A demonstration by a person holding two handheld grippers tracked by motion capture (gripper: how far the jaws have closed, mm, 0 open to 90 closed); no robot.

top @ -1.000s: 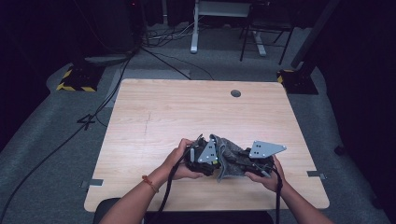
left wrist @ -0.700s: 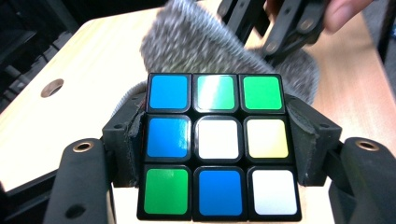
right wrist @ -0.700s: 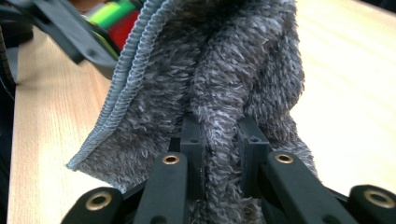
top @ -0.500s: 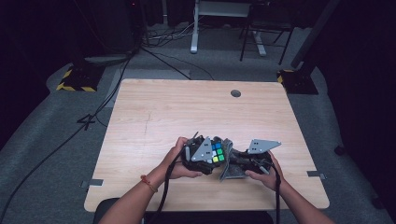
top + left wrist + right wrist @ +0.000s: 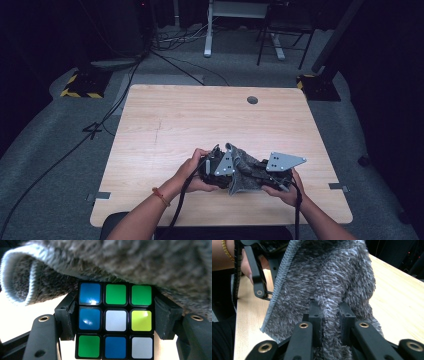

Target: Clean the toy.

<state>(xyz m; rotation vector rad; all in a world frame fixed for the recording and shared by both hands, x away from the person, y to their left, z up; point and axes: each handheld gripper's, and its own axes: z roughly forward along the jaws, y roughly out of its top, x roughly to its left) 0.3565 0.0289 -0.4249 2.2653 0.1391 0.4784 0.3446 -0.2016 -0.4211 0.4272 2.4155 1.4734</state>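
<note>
A colour-tiled puzzle cube (image 5: 115, 320) with blue, green, white and yellow squares sits clamped between the pads of my left gripper (image 5: 115, 322). A fluffy grey cloth (image 5: 140, 262) drapes over the cube's top. My right gripper (image 5: 331, 315) is shut on a fold of that grey cloth (image 5: 329, 285). In the high view the two grippers meet near the table's front edge, the left gripper (image 5: 216, 167) facing the right gripper (image 5: 260, 175), with the cloth (image 5: 242, 167) spread between them and covering the cube.
The wooden table (image 5: 200, 120) stretches away beyond the hands, with a round cable hole (image 5: 252, 100) near its far edge. Cables (image 5: 65, 150) run over the grey floor at left. A desk frame (image 5: 240, 25) and chair legs stand behind.
The cube's coloured face showed half a second ago; now the grey cloth lies over it. The right gripper has shifted slightly with the cloth, and the left hand has stayed put.
</note>
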